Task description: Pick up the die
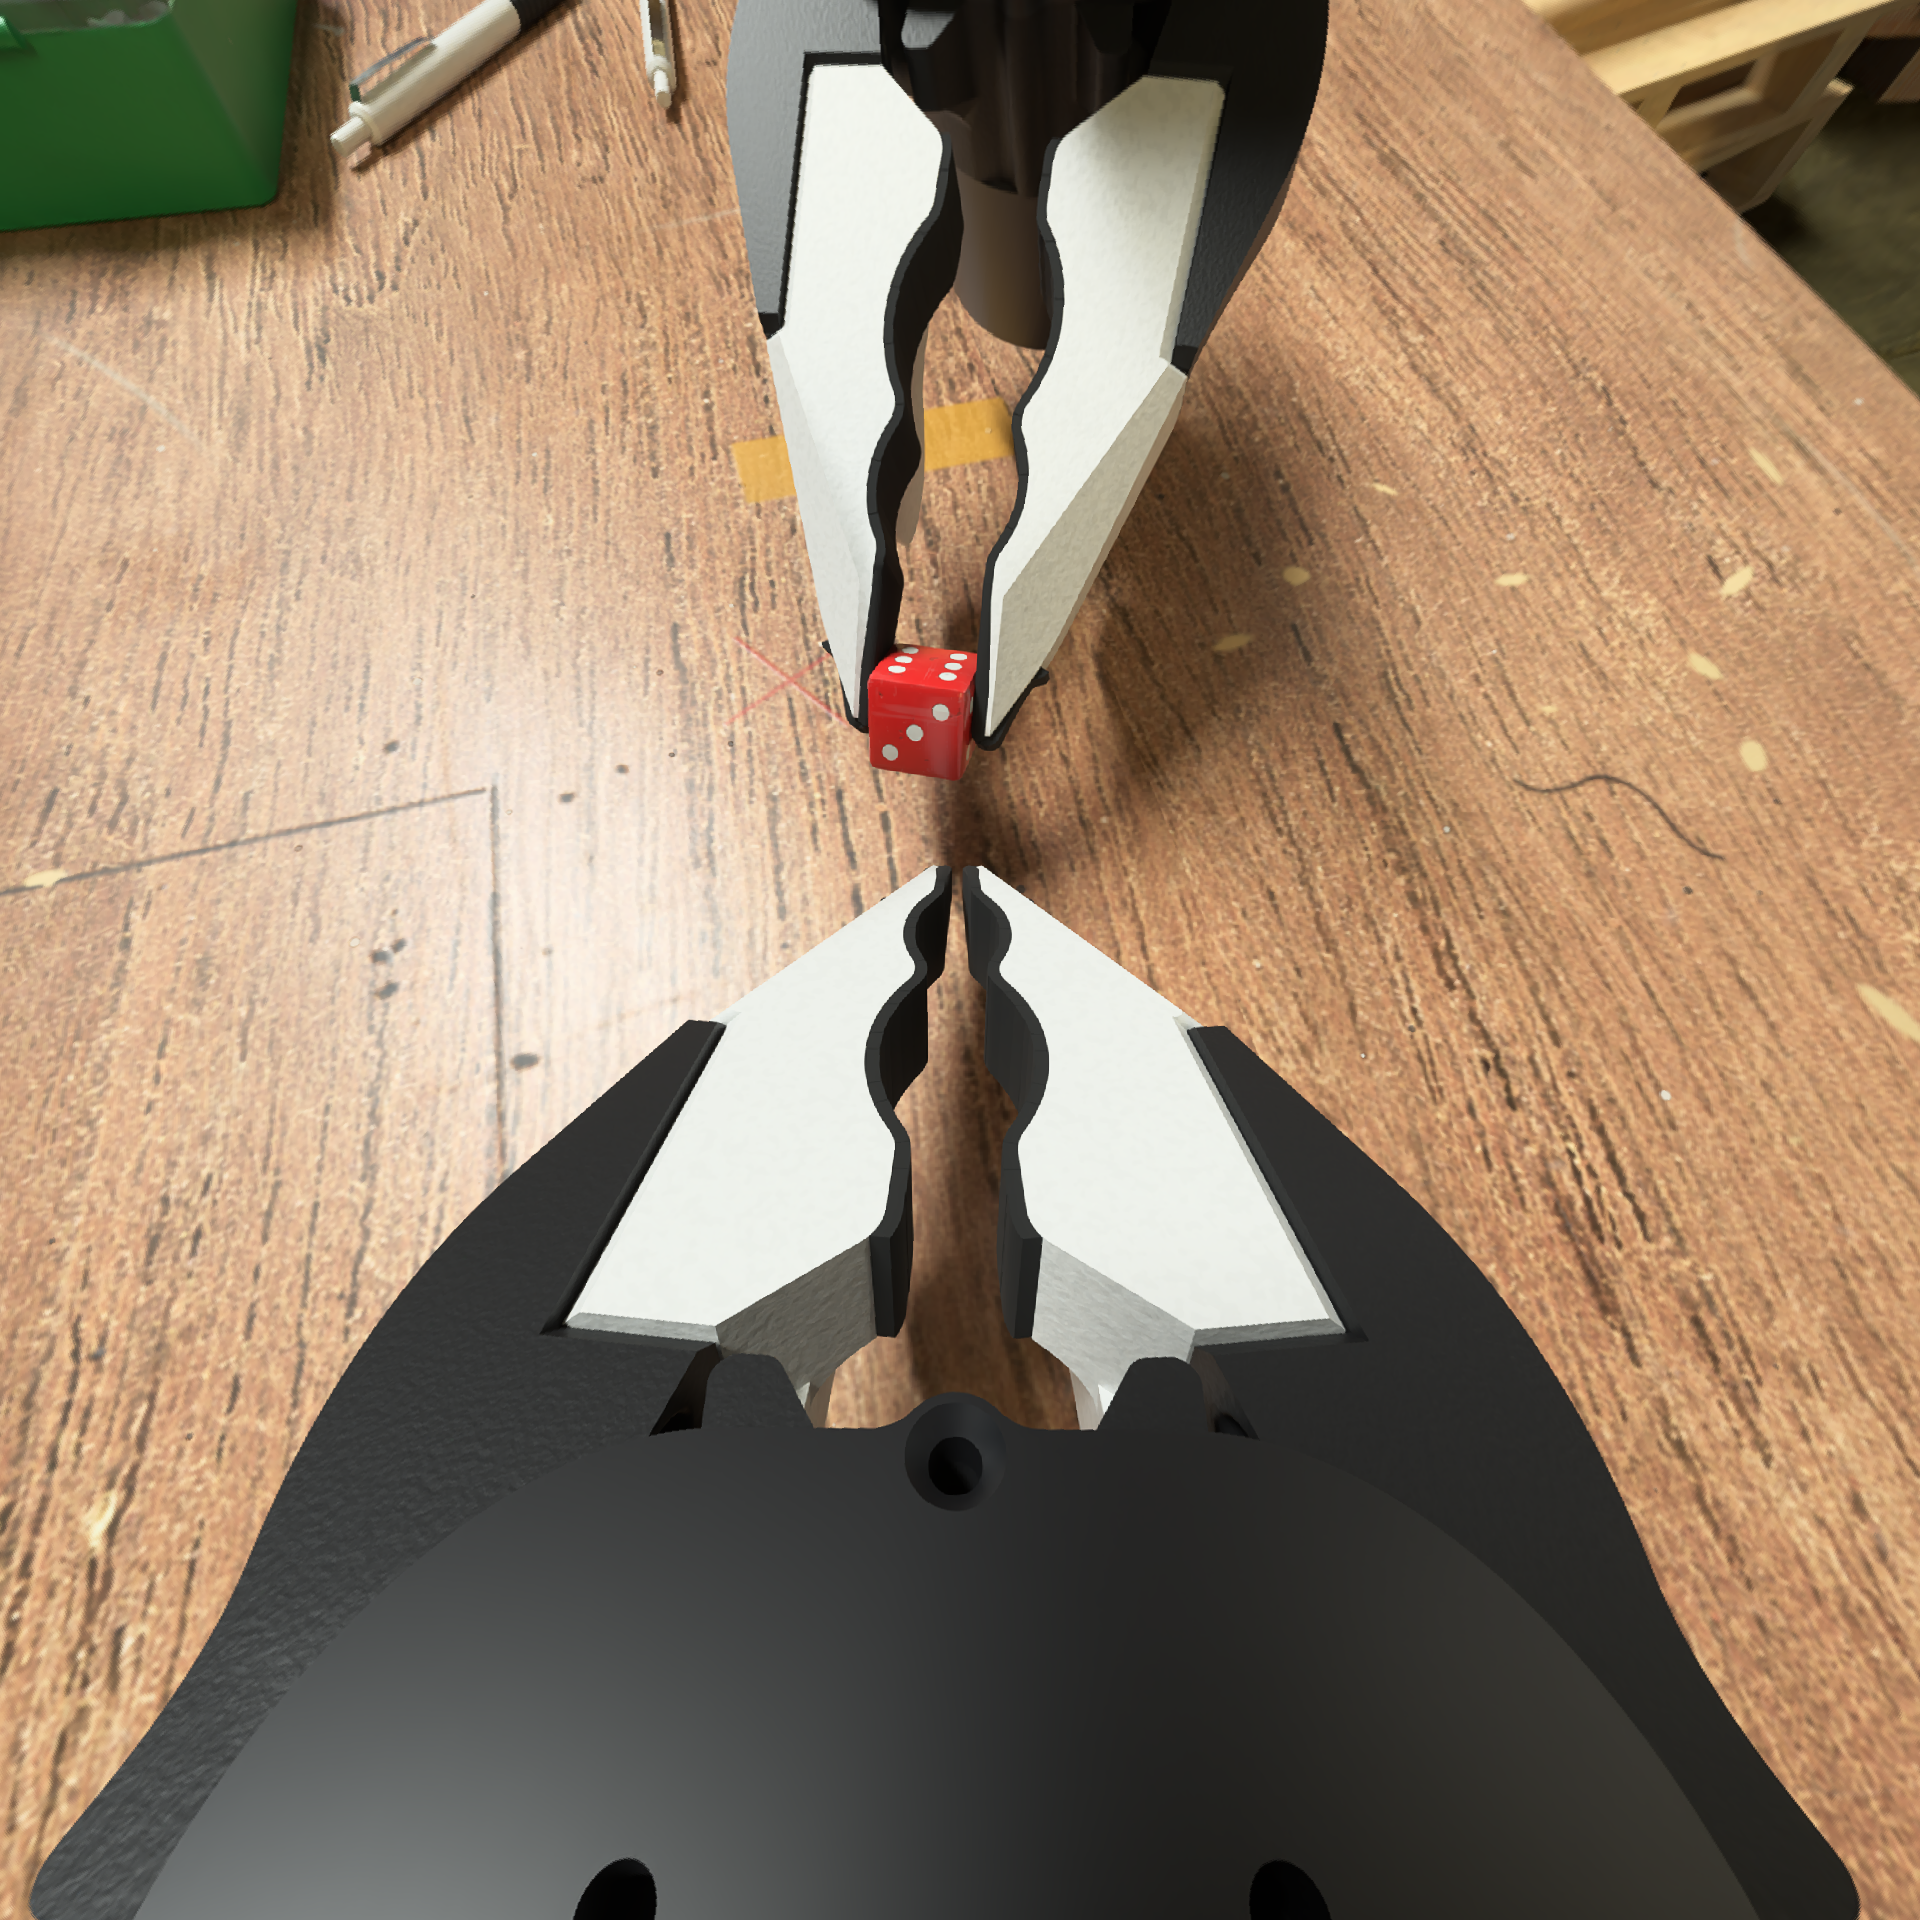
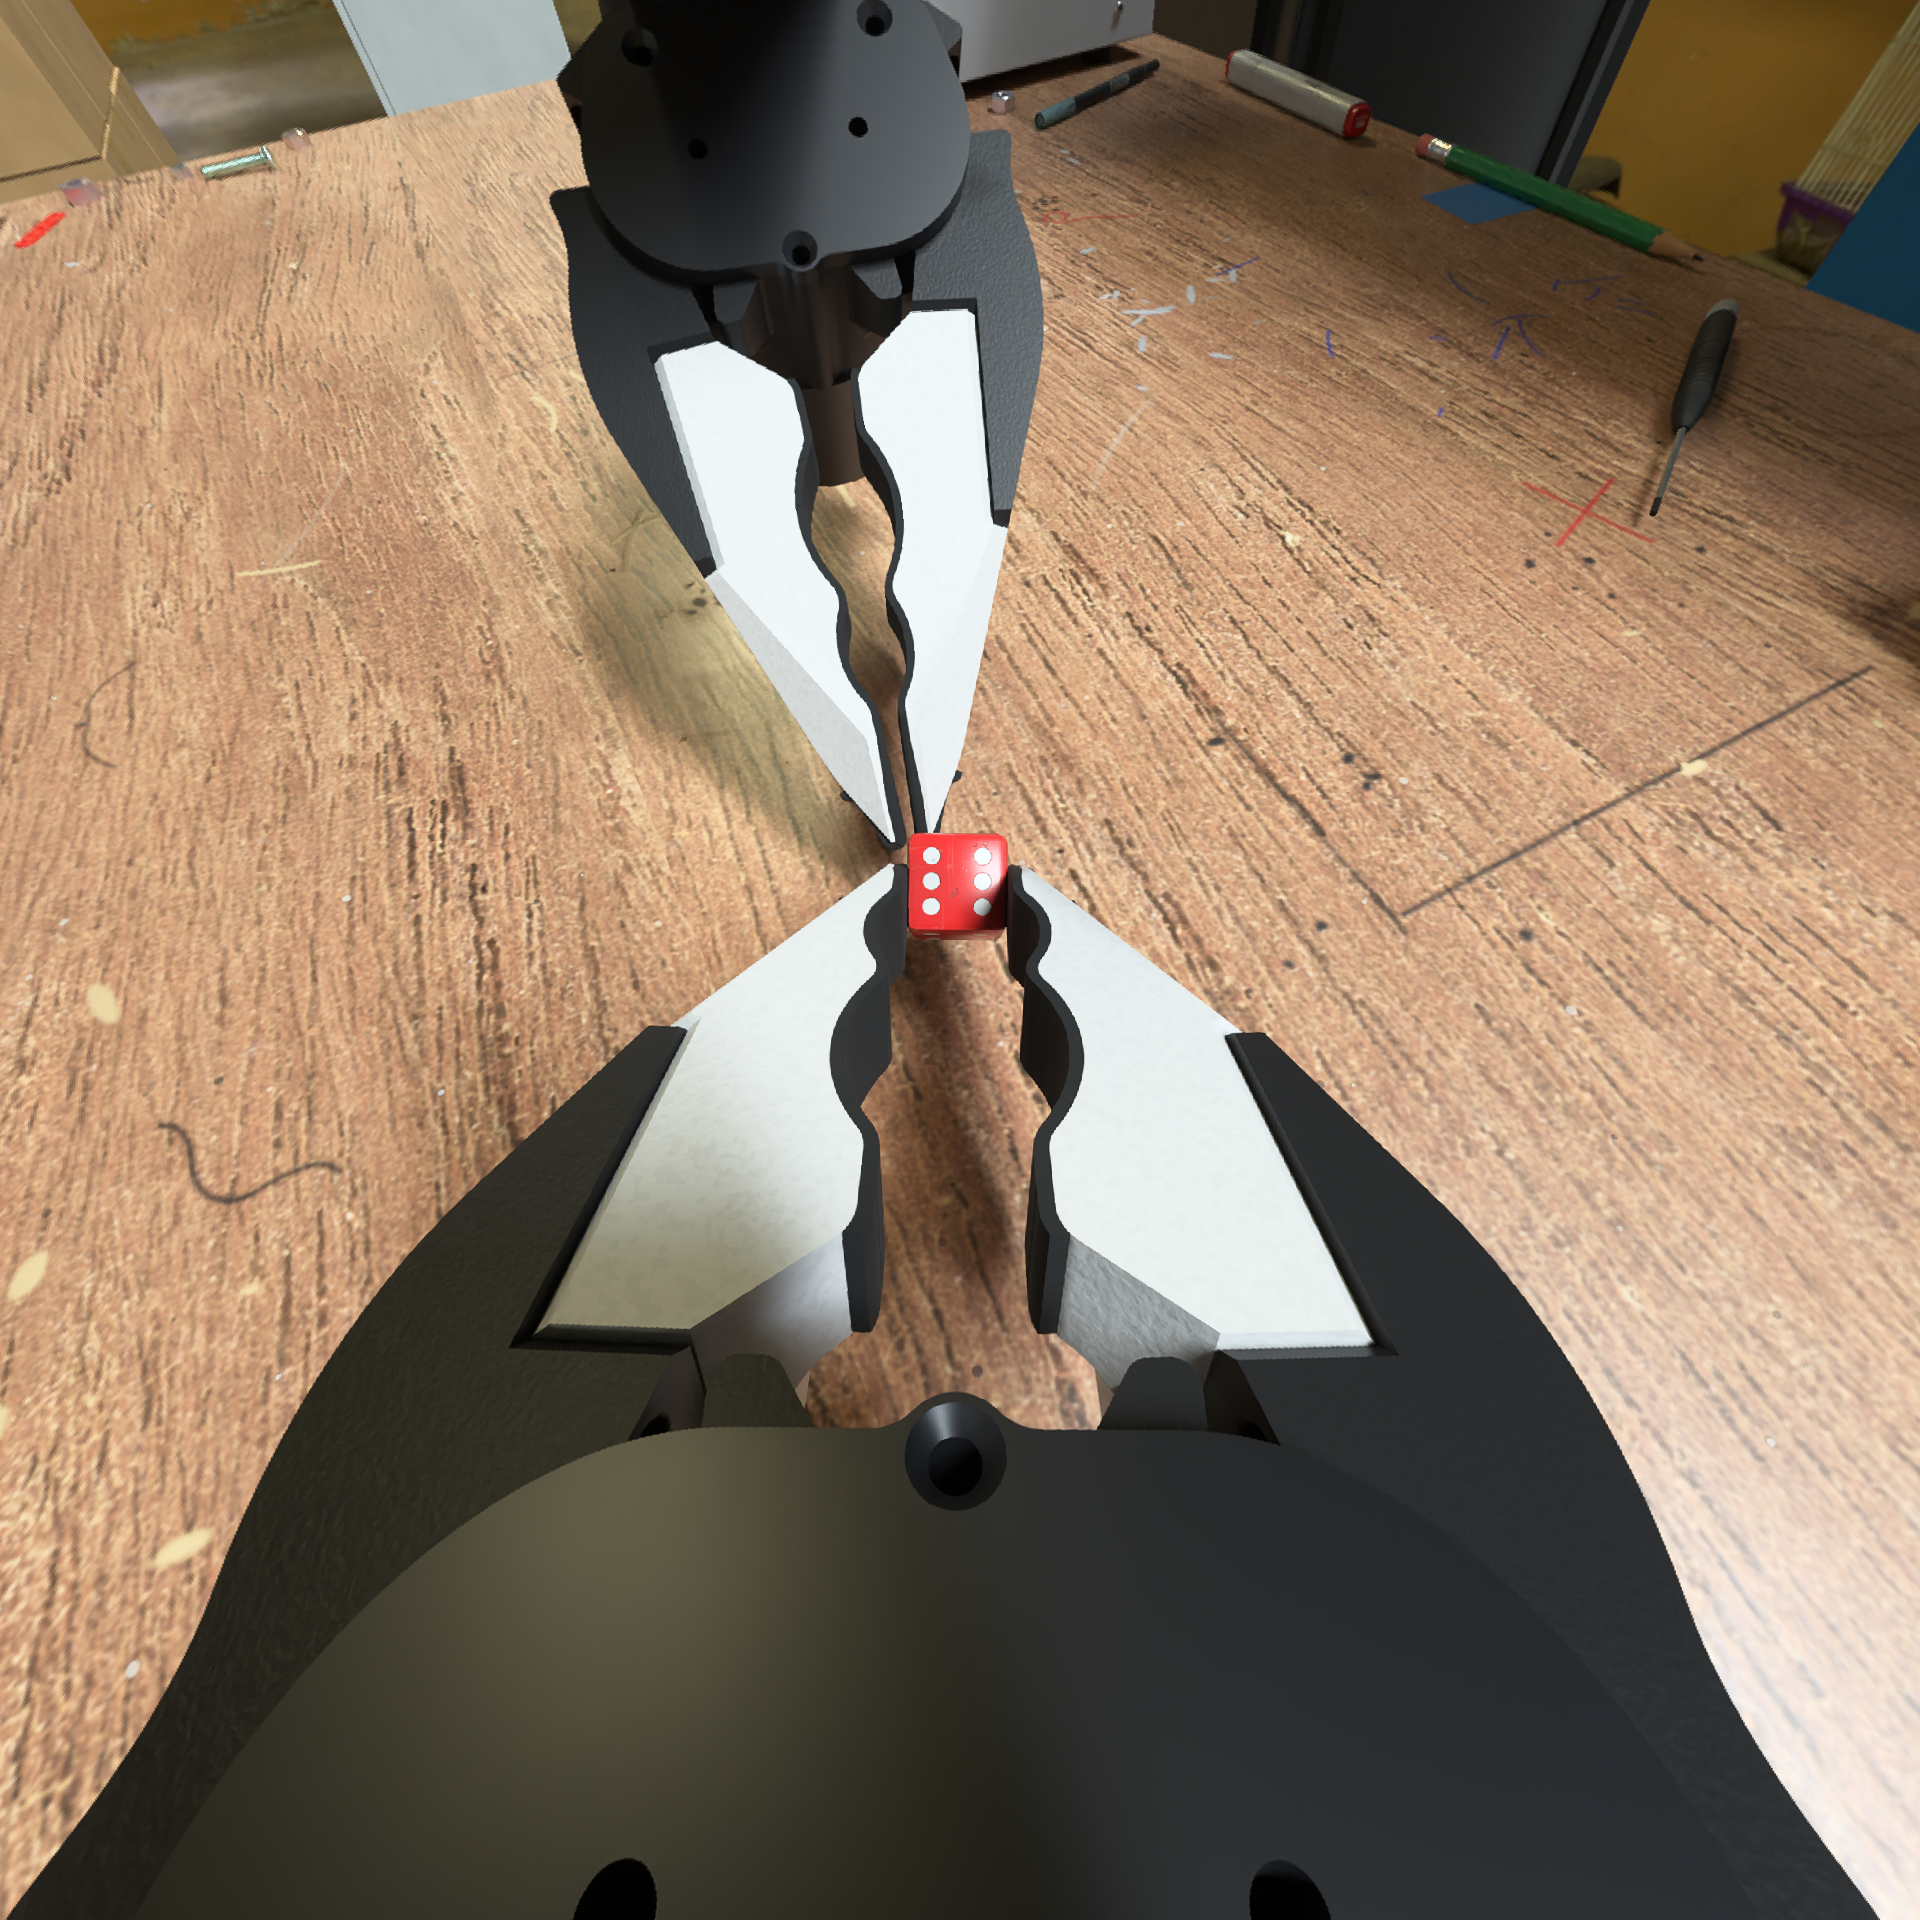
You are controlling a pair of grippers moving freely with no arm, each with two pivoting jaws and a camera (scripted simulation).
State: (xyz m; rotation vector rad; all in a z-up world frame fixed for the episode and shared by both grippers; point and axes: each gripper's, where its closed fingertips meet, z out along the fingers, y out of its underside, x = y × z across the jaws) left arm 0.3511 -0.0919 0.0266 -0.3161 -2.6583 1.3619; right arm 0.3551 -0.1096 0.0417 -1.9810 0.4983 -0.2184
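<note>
Die (image 2: 956, 885): red cube, white pips, rounded corners, clamped between the tips of the right gripper (image 2: 954, 904) just above the wooden table (image 2: 312, 727); its underside is hidden. Left gripper (image 1: 957, 883): closed on nothing, white fingers with wavy black pads nearly touching, set just beside the die. Green box (image 1: 135, 104): glossy, cut off at the frame's edge. Pen (image 1: 436, 73): partly out of view.

Right gripper (image 2: 954, 896) closed on red die (image 2: 956, 885), fingertips touching both sides, six-pip face up. Left gripper (image 2: 912, 831) at 12 o'clock, tips pinched together just beside die. Green pencil (image 2: 1558, 197), dark screwdriver (image 2: 1688, 400) on tabletop (image 2: 312, 623) at 2 o'clock.
</note>
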